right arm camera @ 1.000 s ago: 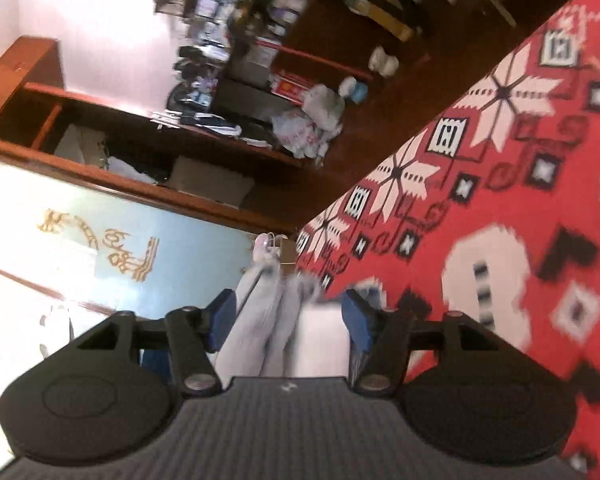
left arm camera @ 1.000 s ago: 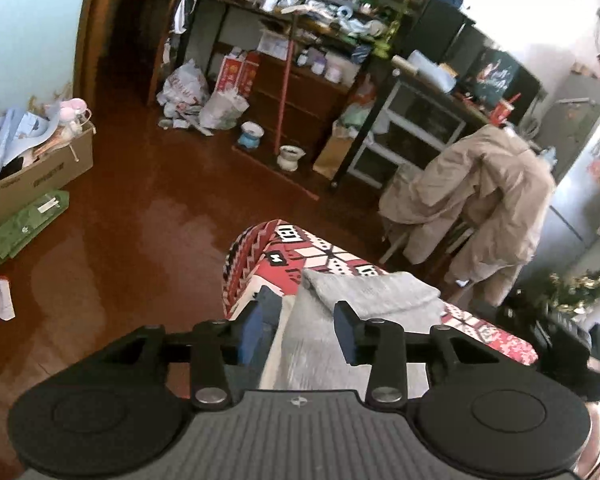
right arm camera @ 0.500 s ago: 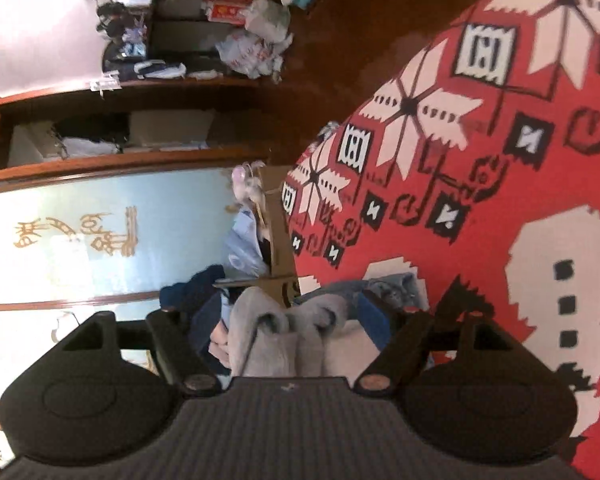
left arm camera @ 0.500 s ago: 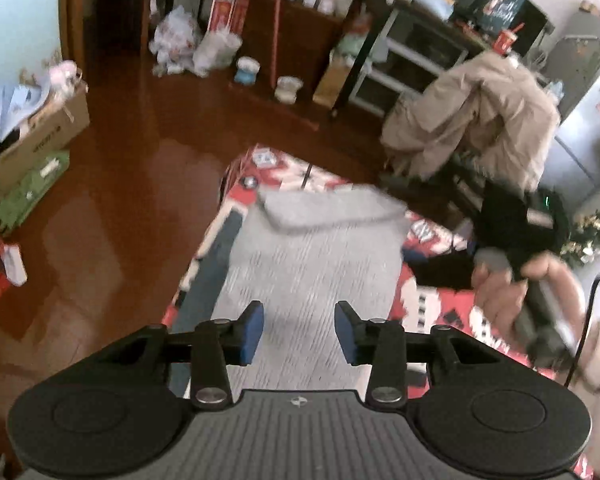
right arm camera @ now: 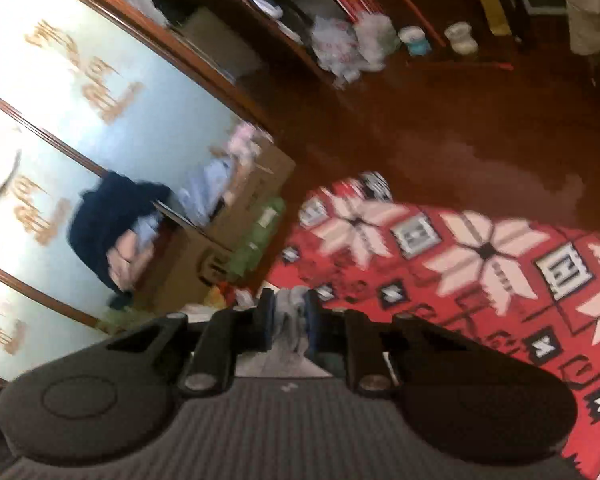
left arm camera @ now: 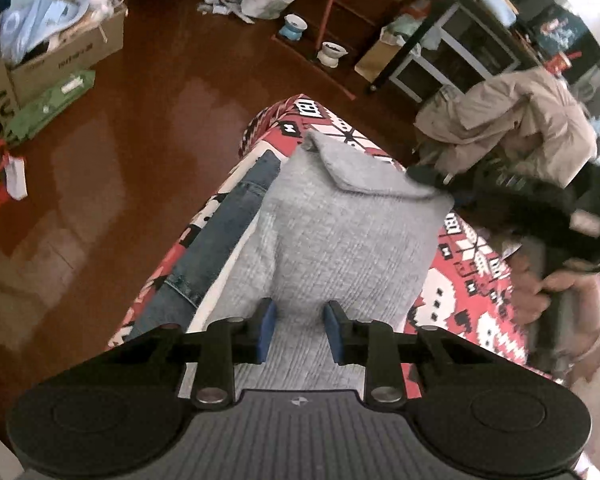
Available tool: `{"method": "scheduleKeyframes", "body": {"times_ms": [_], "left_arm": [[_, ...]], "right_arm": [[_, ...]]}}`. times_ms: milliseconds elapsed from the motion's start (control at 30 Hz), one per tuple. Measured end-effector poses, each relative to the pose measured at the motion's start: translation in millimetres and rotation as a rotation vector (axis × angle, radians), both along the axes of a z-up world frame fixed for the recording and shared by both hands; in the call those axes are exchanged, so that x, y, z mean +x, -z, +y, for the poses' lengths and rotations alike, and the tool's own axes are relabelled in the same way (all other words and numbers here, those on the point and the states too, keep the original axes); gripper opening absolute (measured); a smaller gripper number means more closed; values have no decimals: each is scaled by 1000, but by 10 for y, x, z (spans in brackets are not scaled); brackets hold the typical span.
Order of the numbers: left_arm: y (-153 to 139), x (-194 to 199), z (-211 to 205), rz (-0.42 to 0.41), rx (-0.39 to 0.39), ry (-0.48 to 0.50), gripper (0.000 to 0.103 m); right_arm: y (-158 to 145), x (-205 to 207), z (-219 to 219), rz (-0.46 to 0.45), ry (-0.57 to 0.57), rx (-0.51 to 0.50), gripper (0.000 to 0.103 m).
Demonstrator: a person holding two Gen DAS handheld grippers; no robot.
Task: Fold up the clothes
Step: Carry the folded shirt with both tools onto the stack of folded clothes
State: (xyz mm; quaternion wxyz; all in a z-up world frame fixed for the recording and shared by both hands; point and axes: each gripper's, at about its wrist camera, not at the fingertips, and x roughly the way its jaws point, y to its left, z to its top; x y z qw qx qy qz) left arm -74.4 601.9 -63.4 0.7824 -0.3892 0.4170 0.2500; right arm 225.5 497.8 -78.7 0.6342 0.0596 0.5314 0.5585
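Left gripper (left arm camera: pixel 298 330): blue-padded fingers are spread apart, nothing is pinched; grey knit fabric is seen between and below them, contact cannot be told. The grey knit sweater (left arm camera: pixel 352 236) is laid flat on the red patterned blanket (left arm camera: pixel 476 280), with its far edge folded back into a flap. A pair of blue jeans (left arm camera: pixel 216 248) is laid just beside the sweater on its left, partly tucked under it.

Right gripper (right arm camera: pixel 290 316): fingers are drawn close and a bunch of grey knit fabric (right arm camera: pixel 294 308) is clamped between the pads; frame is blurred. In the left wrist view the right gripper is seen at the sweater's far right corner, held by a hand (left arm camera: pixel 556 292) in a black sleeve (left arm camera: pixel 536 204).

Further out: a beige coat (left arm camera: pixel 512 128) is draped beyond the blanket, cardboard boxes (left arm camera: pixel 60 56) stuffed with clothes are stood on the red-brown floor (left arm camera: pixel 112 132) at left, and cluttered shelves are seen along the far wall.
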Motion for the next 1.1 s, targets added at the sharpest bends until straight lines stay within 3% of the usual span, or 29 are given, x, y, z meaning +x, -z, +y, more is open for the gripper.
{"method": "scheduleKeyframes", "body": {"times_ms": [33, 100, 200, 267, 400, 633, 733, 833, 867, 933, 967, 1100], "left_arm": [[-6, -8, 12, -4, -11, -8, 28], [-60, -46, 15, -14, -29, -24, 28], [-162, -147, -10, -30, -38, -44, 36], [-224, -249, -41, -20, -27, -64, 39], [-284, -491, -74, 9, 12, -134, 42], [0, -844, -51, -28, -76, -234, 39], [120, -914, -63, -95, -104, -218, 29], [191, -947, -86, -122, -84, -187, 28], [200, -949, -99, -126, -74, -177, 18], [186, -947, -122, -138, -54, -172, 8], [170, -942, -128, -141, -50, -175, 6], [173, -996, -132, -142, -89, -253, 6]], "right_arm": [[46, 17, -9, 12, -2, -9, 19], [61, 42, -43, 21, 12, -20, 33], [-133, 97, -119, -15, 25, -12, 34], [-345, 125, -82, -64, -26, -15, 35], [-812, -11, 244, -225, -280, -46, 42], [-901, -528, 1119, -357, -746, -110, 52], [-866, -656, 1408, -343, -861, -144, 52], [-789, -696, 1611, -286, -923, -192, 52], [-754, -709, 1667, -267, -940, -210, 52], [-678, -743, 1785, -234, -972, -245, 44], [-624, -794, 1845, -238, -975, -253, 18], [-635, -837, 1773, -301, -908, -214, 9]]}}
